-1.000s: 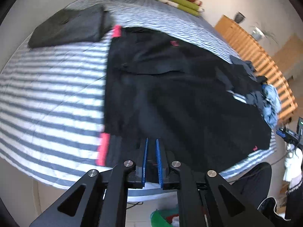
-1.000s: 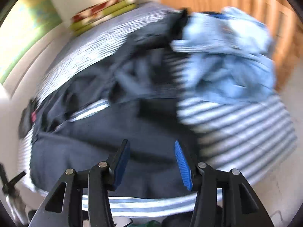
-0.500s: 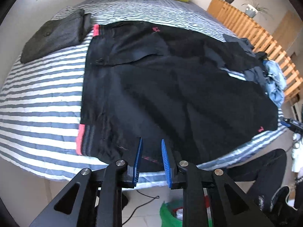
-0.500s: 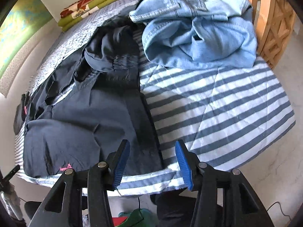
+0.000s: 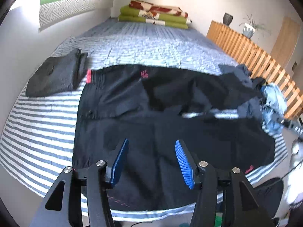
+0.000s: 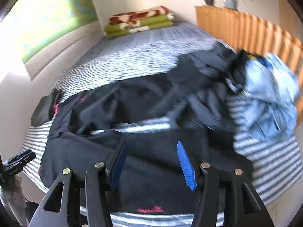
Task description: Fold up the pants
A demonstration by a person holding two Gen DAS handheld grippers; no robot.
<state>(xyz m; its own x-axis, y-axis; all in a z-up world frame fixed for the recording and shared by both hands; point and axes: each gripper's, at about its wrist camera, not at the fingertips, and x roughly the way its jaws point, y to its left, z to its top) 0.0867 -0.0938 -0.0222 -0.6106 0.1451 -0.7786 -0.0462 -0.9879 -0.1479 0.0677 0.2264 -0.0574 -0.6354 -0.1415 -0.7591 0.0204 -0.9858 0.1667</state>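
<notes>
Black pants (image 5: 170,132) with pink trim lie spread sideways across the striped bed (image 5: 37,132), their pink-edged waistband (image 5: 88,76) to the left. My left gripper (image 5: 151,145) hovers over the near leg. Its jaws are opening and nothing is between its blue pads (image 5: 181,158). In the right wrist view the same pants (image 6: 151,160) fill the foreground. My right gripper (image 6: 151,147) hangs above the near leg close to the pink logo (image 6: 150,210). Its jaws are also opening, and there is only air between them.
A folded dark grey garment (image 5: 55,75) lies left of the waistband. A dark crumpled garment (image 6: 208,66) and a pile of light blue jeans (image 6: 269,98) sit at the right end. Folded green and red blankets (image 5: 153,15) lie at the bed's head. A wooden slat rail (image 5: 255,60) runs along the right.
The left jaws, nearly shut at the pants' near edge before, have parted wide and the gripper has lifted back. The right gripper has swung left from the jeans pile to over the black pants.
</notes>
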